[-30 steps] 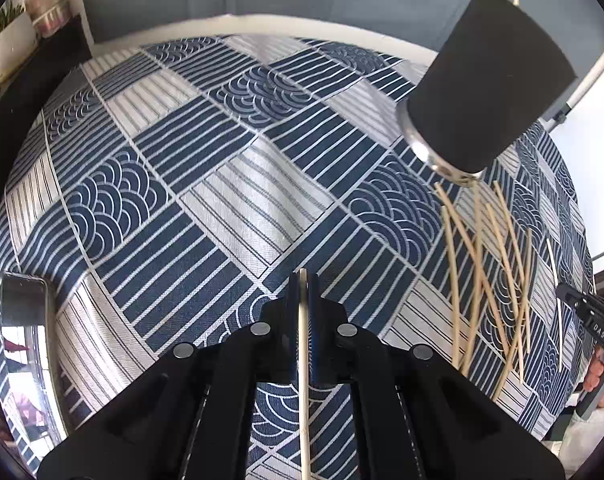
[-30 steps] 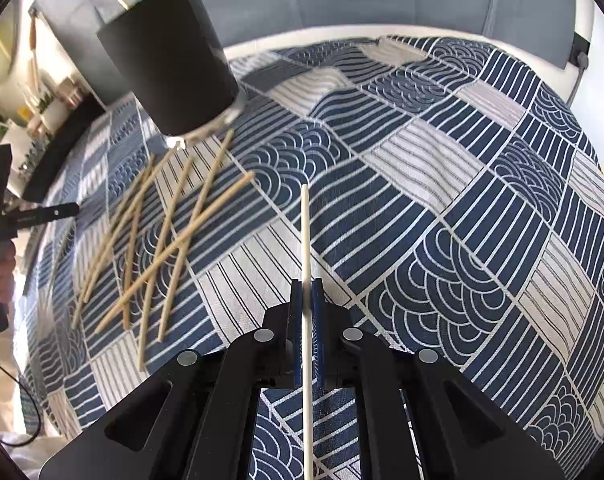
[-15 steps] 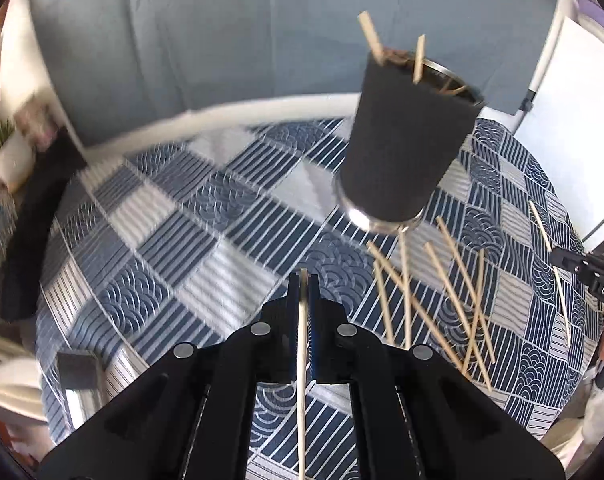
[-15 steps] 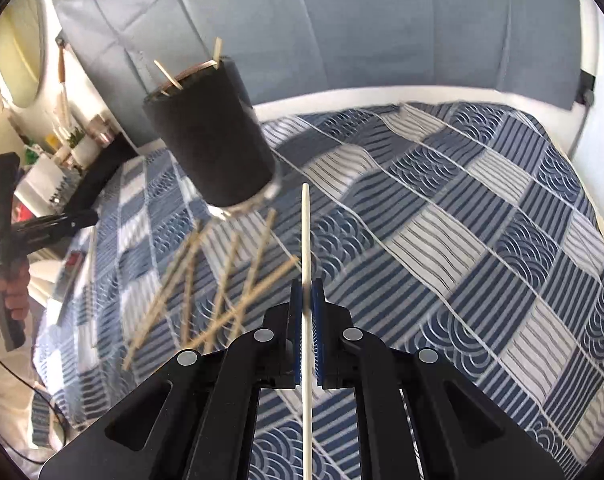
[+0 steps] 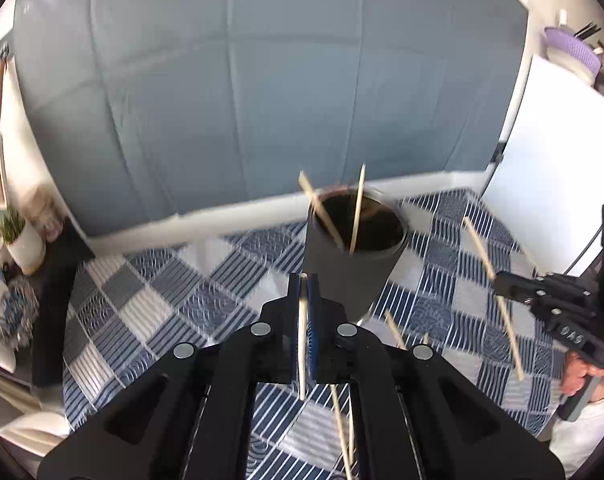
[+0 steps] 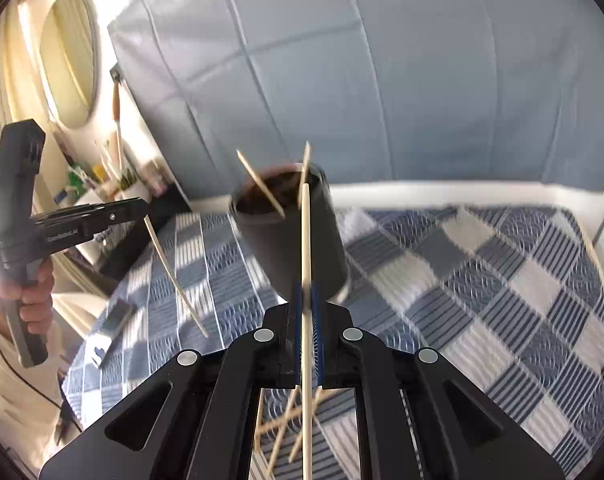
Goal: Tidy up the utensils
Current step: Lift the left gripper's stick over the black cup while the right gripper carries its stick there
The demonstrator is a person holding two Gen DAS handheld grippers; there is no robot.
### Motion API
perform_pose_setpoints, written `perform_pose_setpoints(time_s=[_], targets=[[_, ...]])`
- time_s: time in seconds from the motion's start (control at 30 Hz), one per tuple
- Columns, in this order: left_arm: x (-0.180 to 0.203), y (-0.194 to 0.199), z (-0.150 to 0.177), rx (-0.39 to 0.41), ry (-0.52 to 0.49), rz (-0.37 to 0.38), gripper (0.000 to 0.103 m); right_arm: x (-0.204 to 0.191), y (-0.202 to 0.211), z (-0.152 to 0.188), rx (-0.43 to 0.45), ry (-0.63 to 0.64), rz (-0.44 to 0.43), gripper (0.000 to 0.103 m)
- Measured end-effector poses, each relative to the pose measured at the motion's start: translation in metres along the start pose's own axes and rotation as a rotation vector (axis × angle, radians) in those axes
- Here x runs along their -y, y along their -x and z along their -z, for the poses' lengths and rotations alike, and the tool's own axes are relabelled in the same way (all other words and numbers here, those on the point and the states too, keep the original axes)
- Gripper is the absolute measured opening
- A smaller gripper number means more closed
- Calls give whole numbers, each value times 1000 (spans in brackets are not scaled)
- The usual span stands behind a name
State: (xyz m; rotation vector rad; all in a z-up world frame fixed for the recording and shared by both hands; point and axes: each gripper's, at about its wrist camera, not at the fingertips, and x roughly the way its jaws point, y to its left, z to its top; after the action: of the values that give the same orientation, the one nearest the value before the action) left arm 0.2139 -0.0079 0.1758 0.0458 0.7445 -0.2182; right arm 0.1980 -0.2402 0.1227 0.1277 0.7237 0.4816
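A black cup (image 5: 354,272) with two chopsticks in it stands on the blue patterned tablecloth (image 5: 173,304); it also shows in the right wrist view (image 6: 293,248). My left gripper (image 5: 303,280) is shut on a chopstick (image 5: 302,344), raised just in front of the cup. My right gripper (image 6: 308,292) is shut on a chopstick (image 6: 306,280) whose tip reaches up near the cup's rim. Several loose chopsticks (image 6: 289,436) lie on the cloth below the right gripper.
The right gripper (image 5: 558,300) shows at the right of the left wrist view, its chopstick (image 5: 492,276) slanted. The left gripper (image 6: 81,220) shows at the left of the right wrist view. A potted plant (image 5: 19,236) and shelf clutter stand far left. A phone (image 6: 115,316) lies near the table's left edge.
Both grippers have risen and tilted up with their chopsticks, from low over the cloth to the height of the cup's rim. The cup's open top has come into view.
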Motion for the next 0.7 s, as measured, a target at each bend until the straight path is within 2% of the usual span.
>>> perform_pose_setpoints(time_s=[0.3,0.37,0.5,0.7], targets=[[20,32,-67,137,-31,10,4,-10,-5,-57,140,7,-73,5],[26,36,-80,175,-49,-19,4,-9,-6,-68,190,4,-95,5],[39,29,-101,203,-94,-39,4,-4,-15,-92,250,0,-122,5],[55,16,-118,275,-144,0,4,3,-32,-114,342,-24,-222,5]])
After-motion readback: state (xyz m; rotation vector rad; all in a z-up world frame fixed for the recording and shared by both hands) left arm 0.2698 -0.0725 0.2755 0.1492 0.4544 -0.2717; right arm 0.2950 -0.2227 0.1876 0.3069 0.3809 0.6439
